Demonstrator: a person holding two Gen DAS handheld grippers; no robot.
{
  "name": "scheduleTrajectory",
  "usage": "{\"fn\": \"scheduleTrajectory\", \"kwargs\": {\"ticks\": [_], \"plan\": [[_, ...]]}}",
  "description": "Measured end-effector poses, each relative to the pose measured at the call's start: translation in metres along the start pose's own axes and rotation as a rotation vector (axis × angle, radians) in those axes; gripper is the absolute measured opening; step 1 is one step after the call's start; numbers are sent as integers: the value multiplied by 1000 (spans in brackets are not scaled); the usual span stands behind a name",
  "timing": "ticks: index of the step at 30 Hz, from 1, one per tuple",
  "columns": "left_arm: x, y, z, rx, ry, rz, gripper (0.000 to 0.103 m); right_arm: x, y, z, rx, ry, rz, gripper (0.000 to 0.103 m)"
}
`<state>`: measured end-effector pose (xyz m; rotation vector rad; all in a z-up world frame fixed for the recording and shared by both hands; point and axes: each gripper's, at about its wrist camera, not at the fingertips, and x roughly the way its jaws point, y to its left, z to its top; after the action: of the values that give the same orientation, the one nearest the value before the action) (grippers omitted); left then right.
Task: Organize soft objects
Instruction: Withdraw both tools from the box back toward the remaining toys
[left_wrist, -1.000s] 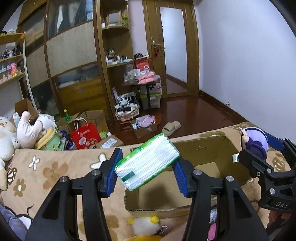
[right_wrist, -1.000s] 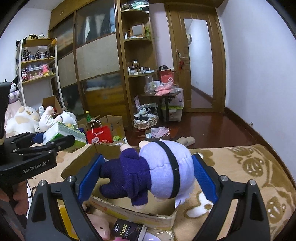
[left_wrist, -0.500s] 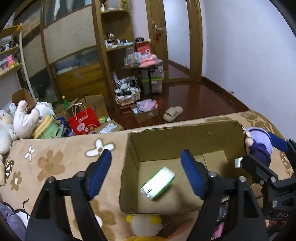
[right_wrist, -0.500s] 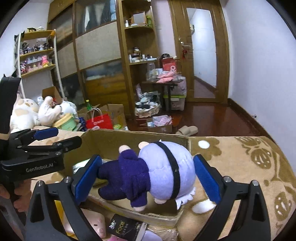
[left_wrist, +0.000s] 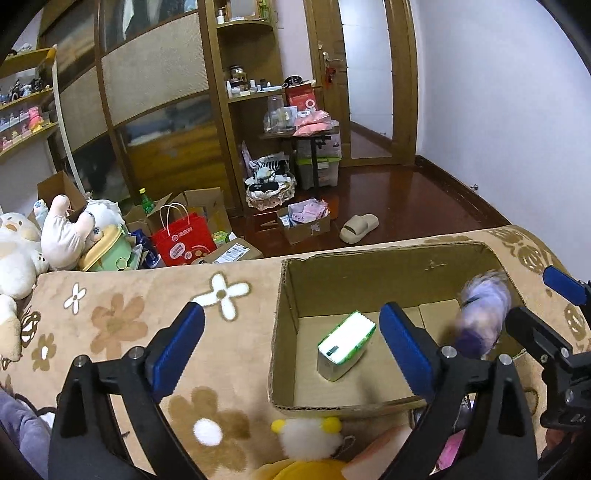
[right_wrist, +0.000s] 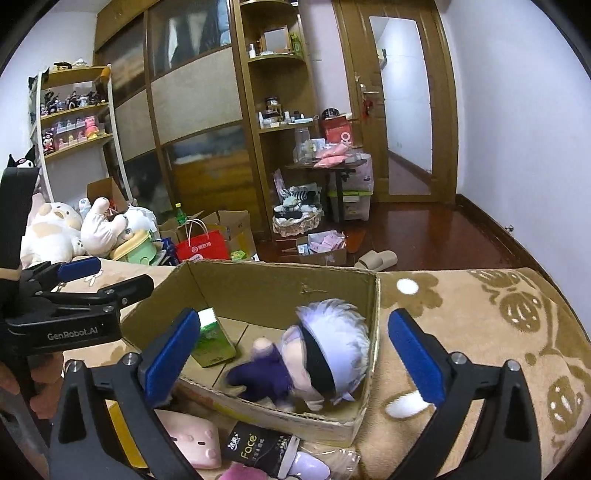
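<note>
An open cardboard box (left_wrist: 284, 295) (right_wrist: 373, 306) sits on a tan flowered blanket. A green and white tissue pack (left_wrist: 345, 343) (right_wrist: 214, 338) lies on the box floor. A purple-haired plush doll (right_wrist: 317, 365) (left_wrist: 480, 314) with a black blindfold is inside the box at its right side, blurred in the left wrist view. My left gripper (left_wrist: 291, 343) is open and empty above the box's left wall. My right gripper (right_wrist: 291, 354) is open and empty above the doll.
In front of the box lie a pink plush (right_wrist: 188, 439), a black "Face" tissue pack (right_wrist: 258, 448) and a yellow-white plush (left_wrist: 306, 439). Large plush toys (left_wrist: 44, 236) sit at the left. A red bag (left_wrist: 183, 240) and boxes stand on the floor beyond.
My left gripper opened and the tissue pack dropped into the box. My right gripper then opened and the doll fell into the box.
</note>
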<state>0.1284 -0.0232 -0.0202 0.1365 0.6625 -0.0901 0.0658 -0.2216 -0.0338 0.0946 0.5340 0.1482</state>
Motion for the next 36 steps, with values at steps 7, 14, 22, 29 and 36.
{"fn": "scheduleTrajectory", "kwargs": {"ticks": [7,14,22,29,36], "plan": [[-5,3,-5,2,23,14,95,-5,3,-1,0,-5,9,103],[-15,7,-14,-9,95,-2,95,-16,4,-6,1,10,-2,103],[-25,15,-29,-11,183,2,95,-39,3,-15,28,31,-35,103],[-49,7,-42,21,194,-22,95,-58,-3,-30,78,103,-40,103],[-71,-5,-59,83,191,-34,95,-72,0,-42,71,149,-57,103]]}}
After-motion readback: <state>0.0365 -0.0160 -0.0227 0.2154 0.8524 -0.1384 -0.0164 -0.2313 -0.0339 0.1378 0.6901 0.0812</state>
